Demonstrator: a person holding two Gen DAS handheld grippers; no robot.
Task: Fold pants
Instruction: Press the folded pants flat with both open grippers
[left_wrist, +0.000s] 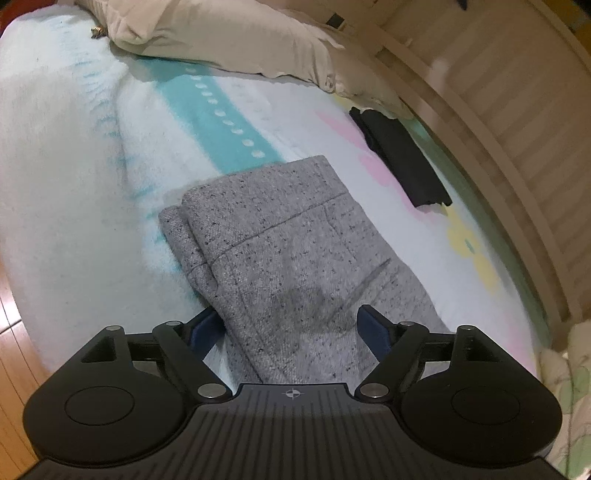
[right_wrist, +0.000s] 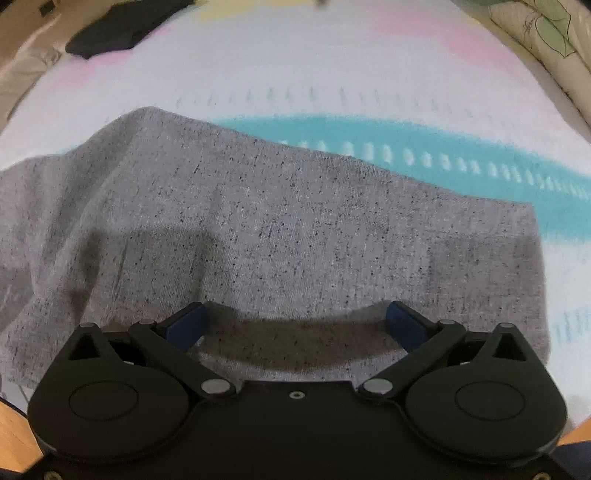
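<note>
The left gripper (left_wrist: 291, 325) is wide open over the folded grey pants (left_wrist: 291, 236), holding nothing. The pants lie on the blanket (left_wrist: 74, 166), with a black cloth (left_wrist: 399, 158) further right. The right gripper (right_wrist: 295, 325) is also wide open above the pants (right_wrist: 280, 221), empty.

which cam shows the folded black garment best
The left wrist view: the black garment lies in full outline on the blanket near the bed rail, beyond the grey pants. The right wrist view catches only a blurred part of it at the top left edge.
</note>
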